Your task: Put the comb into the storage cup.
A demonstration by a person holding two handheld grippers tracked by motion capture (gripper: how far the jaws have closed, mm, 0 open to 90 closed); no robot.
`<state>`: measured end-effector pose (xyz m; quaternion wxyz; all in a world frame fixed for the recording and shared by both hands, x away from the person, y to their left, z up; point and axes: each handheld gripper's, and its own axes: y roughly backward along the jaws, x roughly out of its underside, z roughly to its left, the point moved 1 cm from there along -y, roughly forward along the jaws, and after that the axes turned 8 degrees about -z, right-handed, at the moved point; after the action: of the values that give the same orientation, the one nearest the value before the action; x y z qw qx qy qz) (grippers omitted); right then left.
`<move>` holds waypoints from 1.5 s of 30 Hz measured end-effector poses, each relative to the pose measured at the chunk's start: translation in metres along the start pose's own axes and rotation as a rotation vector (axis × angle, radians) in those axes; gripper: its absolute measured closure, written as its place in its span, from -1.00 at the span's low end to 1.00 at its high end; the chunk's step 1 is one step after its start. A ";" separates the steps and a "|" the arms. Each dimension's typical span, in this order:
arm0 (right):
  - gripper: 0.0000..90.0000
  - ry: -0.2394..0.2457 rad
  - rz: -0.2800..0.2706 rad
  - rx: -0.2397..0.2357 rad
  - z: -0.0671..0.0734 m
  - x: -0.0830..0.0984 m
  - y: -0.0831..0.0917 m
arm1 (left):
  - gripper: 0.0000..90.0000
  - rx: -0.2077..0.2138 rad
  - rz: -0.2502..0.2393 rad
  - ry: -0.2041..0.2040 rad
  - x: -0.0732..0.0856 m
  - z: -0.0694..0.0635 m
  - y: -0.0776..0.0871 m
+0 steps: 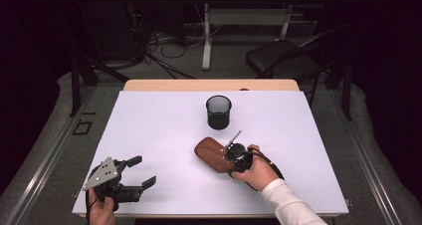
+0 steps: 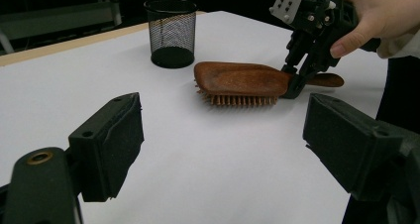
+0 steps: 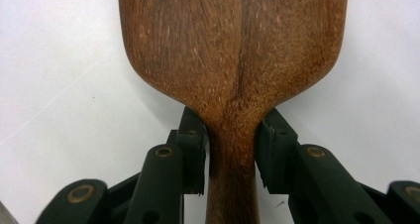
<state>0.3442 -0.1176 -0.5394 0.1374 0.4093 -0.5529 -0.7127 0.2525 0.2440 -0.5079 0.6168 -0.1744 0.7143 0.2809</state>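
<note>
1. On the white table [image 1: 164, 135], near the middle and slightly toward the person's edge, lies a brown wooden hairbrush [image 1: 211, 153]. It rests bristles down, with its smooth rounded back facing up.
2. Its broad head points toward the table's left side, and its narrow handle points toward the right side.
3. At the neck of the hairbrush, where the head narrows into the handle, the right gripper [image 1: 234, 157] comes down from above, held in a hand with a white sleeve [image 1: 288, 200].
4. From the right gripper view, the two black jaws stand on either side of the handle. The pads [image 3: 195, 149] are closed in against the wood, so this claw is gripping the hairbrush.
5. From the left gripper view, the right gripper's tips reach the table beside the brush neck, and the end of the handle sticks out beyond them.
6. Near the table's front left corner, the left gripper [image 1: 141, 172] rests in the person's other hand, well apart from the hairbrush. Its jaws stand wide open with nothing between them, pointing toward the brush.
7. Beyond the hairbrush, toward the far edge of the table, stands a black mesh cup [image 1: 218, 112], upright and apart from the brush.
</note>
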 end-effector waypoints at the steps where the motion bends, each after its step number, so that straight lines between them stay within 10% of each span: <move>1: 0.52 0.000 0.000 0.000 0.000 0.000 0.000 | -0.64 0.000 0.000 0.000 0.000 0.000 0.000; 45: 0.61 0.020 0.028 0.022 0.002 0.000 0.004 | -0.64 0.002 0.001 -0.002 0.000 0.000 0.000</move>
<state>0.3416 -0.1170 -0.5360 0.1486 0.4101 -0.5650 -0.7004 0.2523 0.2435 -0.5083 0.6176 -0.1731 0.7140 0.2806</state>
